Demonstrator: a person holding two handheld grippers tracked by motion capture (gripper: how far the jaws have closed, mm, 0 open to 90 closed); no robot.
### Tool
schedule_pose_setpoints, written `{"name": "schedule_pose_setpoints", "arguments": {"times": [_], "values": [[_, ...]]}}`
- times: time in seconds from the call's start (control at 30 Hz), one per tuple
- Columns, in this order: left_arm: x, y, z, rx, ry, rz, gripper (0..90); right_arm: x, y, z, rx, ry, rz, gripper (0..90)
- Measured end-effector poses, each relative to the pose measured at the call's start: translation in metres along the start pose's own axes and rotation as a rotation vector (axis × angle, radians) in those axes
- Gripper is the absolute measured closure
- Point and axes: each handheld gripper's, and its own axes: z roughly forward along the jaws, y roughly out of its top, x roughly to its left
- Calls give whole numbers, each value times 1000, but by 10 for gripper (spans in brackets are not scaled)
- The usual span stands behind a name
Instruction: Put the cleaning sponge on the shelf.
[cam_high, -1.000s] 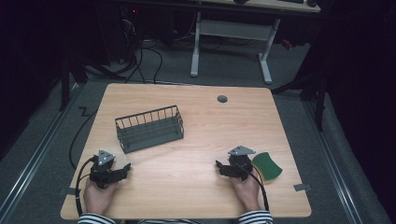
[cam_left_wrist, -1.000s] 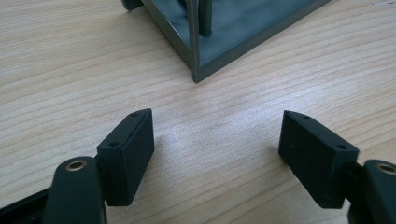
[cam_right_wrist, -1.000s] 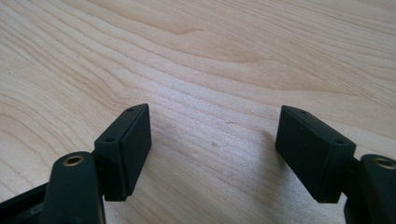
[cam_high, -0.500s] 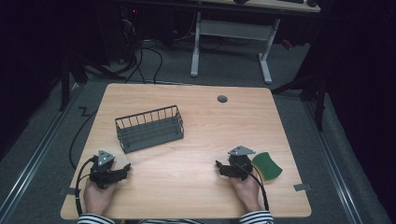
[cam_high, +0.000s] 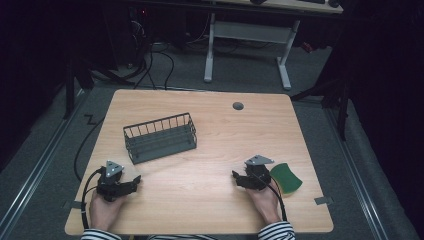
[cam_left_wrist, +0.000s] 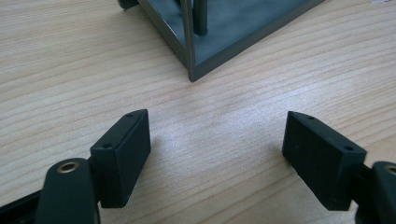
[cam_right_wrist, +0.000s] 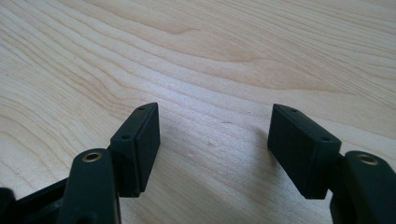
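Both tongs, left gripper (cam_high: 131, 181) and right gripper (cam_high: 236, 177), gape wide, empty; swing your left carelessly and you'll knock the dark grey wire basket (cam_high: 160, 137) just ahead.

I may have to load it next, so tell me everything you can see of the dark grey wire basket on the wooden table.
The dark grey wire basket is a long, open-topped rectangular box that looks like metal, with thin upright bars under a top rail and a solid flat floor. It stands upright and empty on the light wooden table, turned slightly askew, left of centre. Nothing else touches it. The left gripper, jaws open, faces its near corner from a short way off.
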Motion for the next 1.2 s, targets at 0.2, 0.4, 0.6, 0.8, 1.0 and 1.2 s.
{"name": "schedule_pose_setpoints", "arguments": {"times": [0.2,0.4,0.6,0.8,1.0,1.2], "values": [[0,0,0,-1,3,-1,258,-2,1,1,0,-18,15,367],[1,2,0,-2,-10,-31,257,2,12,0,-3,2,2,436],[2,2,-3,-4,-46,-55,284,6,31,3,-26,79,8,556],[2,10,-5,-3,-56,-57,304,13,51,12,-18,132,-7,575],[6,23,-8,-13,-52,-87,355,18,71,21,-10,167,-23,603],[16,33,-6,-21,-39,-103,416,23,90,29,-13,168,-38,606]]}}
